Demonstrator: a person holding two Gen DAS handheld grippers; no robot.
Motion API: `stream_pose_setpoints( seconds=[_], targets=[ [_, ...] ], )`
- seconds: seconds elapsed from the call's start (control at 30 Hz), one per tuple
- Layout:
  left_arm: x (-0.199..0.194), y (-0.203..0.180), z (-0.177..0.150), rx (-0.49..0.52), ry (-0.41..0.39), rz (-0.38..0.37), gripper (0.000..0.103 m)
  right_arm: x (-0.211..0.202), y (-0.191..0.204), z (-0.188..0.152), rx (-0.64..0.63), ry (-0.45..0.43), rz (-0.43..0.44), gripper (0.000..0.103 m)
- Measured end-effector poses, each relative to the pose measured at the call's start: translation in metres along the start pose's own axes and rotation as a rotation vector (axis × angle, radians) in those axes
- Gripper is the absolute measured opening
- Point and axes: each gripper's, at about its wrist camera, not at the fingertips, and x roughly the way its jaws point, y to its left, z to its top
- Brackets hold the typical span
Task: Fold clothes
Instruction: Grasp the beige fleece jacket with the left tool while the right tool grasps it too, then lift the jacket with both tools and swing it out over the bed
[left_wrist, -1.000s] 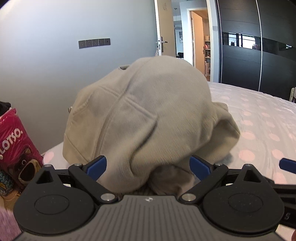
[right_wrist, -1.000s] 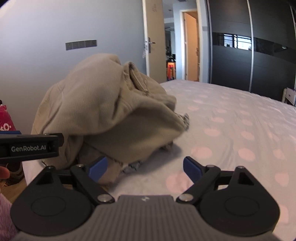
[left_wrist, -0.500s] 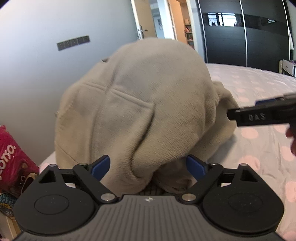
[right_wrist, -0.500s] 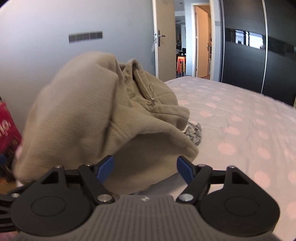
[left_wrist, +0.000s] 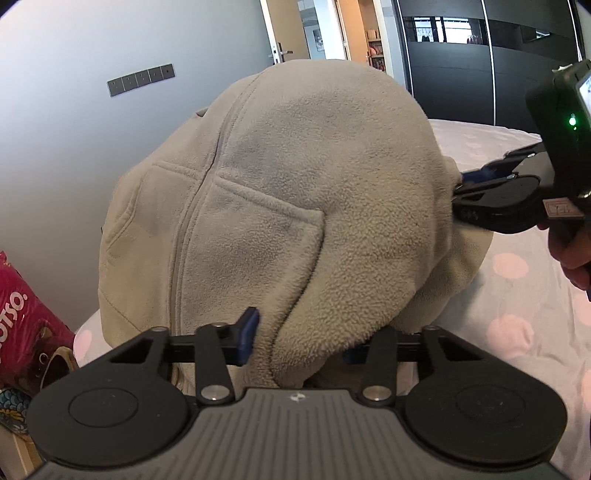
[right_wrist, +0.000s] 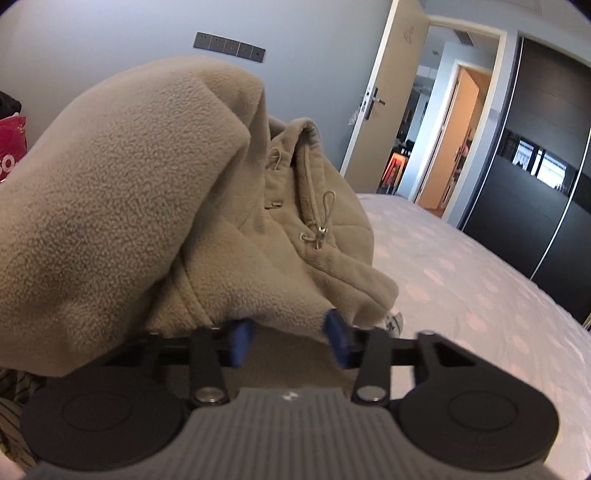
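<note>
A beige fleece hoodie (left_wrist: 295, 192) lies in a tall bunched heap on the bed; it also fills the left of the right wrist view (right_wrist: 155, 206), drawstrings showing. My left gripper (left_wrist: 301, 341) has its blue pads narrowed around a thick fold at the heap's near bottom edge. My right gripper (right_wrist: 286, 338) has its pads narrowed under the hoodie's lower hem, with a gap still between them; it also shows in the left wrist view (left_wrist: 480, 181), pressed into the heap's right side.
The bed (right_wrist: 461, 280) has a white sheet with pink dots and stretches right. A red Lotso bag (left_wrist: 26, 310) stands at the left bedside. A grey wall, an open door (right_wrist: 380, 92) and dark wardrobe doors (right_wrist: 546, 184) lie behind.
Both grippers moved in to the hoodie and their jaws narrowed from wide open. The right gripper reached the heap's right side; the left pads came in around the fold.
</note>
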Motion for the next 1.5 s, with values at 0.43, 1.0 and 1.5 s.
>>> stream_pose_setpoints(
  seconds=[0.43,1.0,1.5],
  targets=[
    [-0.102,-0.027,0.057,0.093,-0.26,-0.132,0.008,-0.097,-0.065,0.04,0.164,-0.18,-0.296,0.009],
    [-0.195,-0.168,0.081,0.281,-0.322,-0.567,0.007,-0.335,-0.265,-0.039,0.248,-0.128,-0.881,0.007],
    [-0.046,-0.163,0.065,0.135,-0.035,-0.546,0.044,-0.379,-0.341,-0.264,0.553,0.41,-0.976,0.038]
  ],
)
